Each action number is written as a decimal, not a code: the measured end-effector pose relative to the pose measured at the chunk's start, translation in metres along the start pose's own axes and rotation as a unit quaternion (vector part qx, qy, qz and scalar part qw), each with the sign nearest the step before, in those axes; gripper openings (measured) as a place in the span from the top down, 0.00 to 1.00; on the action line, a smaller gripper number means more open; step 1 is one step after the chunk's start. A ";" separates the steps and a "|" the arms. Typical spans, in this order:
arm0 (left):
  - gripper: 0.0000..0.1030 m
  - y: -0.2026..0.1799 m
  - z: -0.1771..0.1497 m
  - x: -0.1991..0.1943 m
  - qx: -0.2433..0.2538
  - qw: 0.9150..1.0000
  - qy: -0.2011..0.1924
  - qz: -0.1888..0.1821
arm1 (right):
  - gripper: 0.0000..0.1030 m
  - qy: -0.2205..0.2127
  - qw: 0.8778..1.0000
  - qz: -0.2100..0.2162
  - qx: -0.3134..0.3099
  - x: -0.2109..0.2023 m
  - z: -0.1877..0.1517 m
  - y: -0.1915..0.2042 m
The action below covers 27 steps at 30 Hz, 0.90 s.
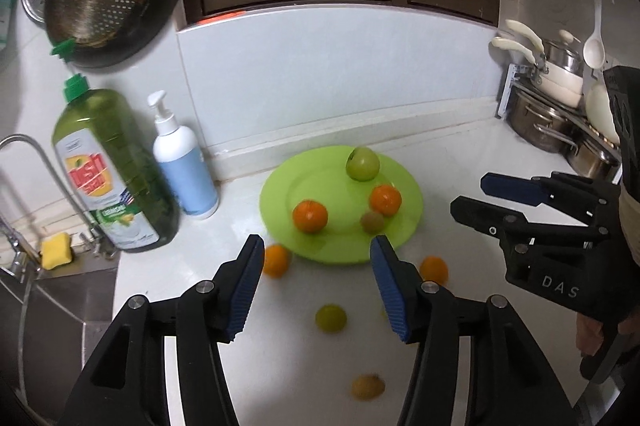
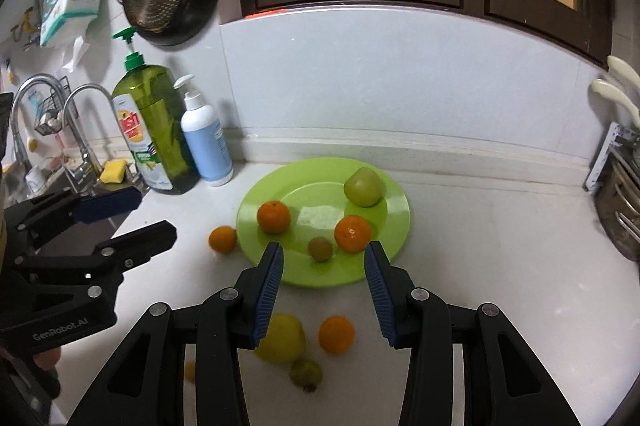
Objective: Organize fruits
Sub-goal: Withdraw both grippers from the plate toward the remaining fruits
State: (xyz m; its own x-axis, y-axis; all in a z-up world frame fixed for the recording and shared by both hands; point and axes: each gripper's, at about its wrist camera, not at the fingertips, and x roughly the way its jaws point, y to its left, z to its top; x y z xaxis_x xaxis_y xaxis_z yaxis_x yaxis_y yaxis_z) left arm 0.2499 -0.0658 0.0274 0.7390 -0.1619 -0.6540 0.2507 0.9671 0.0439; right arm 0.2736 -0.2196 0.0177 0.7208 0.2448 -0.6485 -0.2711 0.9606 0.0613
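Both tongs hang above the near edge of the worktop (image 2: 500, 246), pointing down and forward at the fruit, and each stands apart with nothing between its pads: the left tongs (image 1: 316, 286) clearly gaping, the right tongs (image 2: 324, 290) a little less so. The loose fruit lies nearer than the lime-green plate (image 2: 256, 202), almost directly under the tongs, so the coming move, I judge, is a short drop down, not a reach forward. Seen from the right wrist, a large yellow fruit (image 2: 286, 340) sits half hidden behind the left-hand finger, with an orange (image 2: 337, 334) just beside it, squarely below the gap of the right tongs, and a small brownish-green fruit (image 2: 306, 374) nearer still. Another orange (image 2: 223, 239) rests on the worktop just off the plate's left rim, on the side of the left tongs, which looks the closer of the 2 to it. All of these are roundish, so no long axis governs the grip. The plate holds 4 pieces: a green apple (image 2: 363, 187) at the back right, 2 oranges (image 2: 273, 217) (image 2: 352, 233), and 1 small greenish fruit (image 2: 320, 249) near the front rim.
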 end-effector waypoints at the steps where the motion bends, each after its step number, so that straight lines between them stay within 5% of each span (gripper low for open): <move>1: 0.47 -0.001 -0.004 -0.004 0.001 1.000 0.000 0.001 | 0.58 0.000 1.000 -0.001 -0.004 -0.003 -0.004 0.004; 13: 0.45 -0.013 -0.054 -0.027 -0.006 1.000 0.017 0.011 | 0.58 0.017 1.000 0.002 -0.011 -0.024 -0.049 0.019; 27: 0.45 -0.028 -0.095 -0.010 -0.010 0.998 0.060 0.016 | 0.58 0.056 0.998 0.005 -0.015 -0.010 -0.083 0.016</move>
State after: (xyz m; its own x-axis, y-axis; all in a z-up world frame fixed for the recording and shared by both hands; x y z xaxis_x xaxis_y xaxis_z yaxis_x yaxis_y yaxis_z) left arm 0.1757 -0.0730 -0.0390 0.6664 -0.1071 -0.7378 0.2145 0.9753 0.0522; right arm 0.2091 -0.2178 -0.0377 0.6423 0.2374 -0.7288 -0.2985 0.9532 0.0475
